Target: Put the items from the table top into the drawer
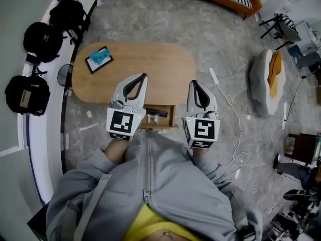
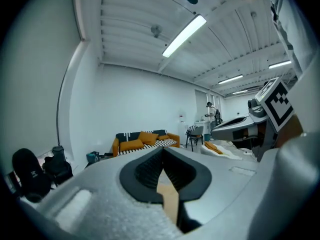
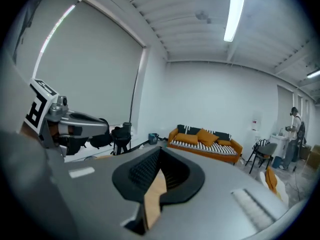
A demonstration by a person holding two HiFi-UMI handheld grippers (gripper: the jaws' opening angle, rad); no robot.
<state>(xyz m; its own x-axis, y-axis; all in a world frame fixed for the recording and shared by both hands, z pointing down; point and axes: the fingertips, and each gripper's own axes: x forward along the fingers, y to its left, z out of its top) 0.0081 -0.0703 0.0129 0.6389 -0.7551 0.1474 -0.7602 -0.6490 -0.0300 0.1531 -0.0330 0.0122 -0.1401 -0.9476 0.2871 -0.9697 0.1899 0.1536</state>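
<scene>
The likeliest slip, as I judge it, starts with the left gripper [image 1: 144, 77] and right gripper [image 1: 193, 84] themselves. Both are pinched shut and held up by the person's chest, above the near edge of the table [image 1: 160, 69]. Either one must open and come down a long way before it can take anything.

Each gripper's own view shows its tips meeting with nothing between them, only wood colour through the gap behind the tips. Both are empty and point out across the room.

Under the table's near edge the drawer [image 1: 169, 118] stands pulled out, with a small dark thing [image 1: 155, 113] lying in it. The opening looks shallow, so a flat item may catch on the table's edge going in.

The only thing on the table top is a flat dark-framed card with a teal picture [image 1: 99, 59]. It lies flush at the table's left end, well apart from both grippers. A jaw arriving too steep could shove it along the wood or off the table's rim rather than get under it.
</scene>
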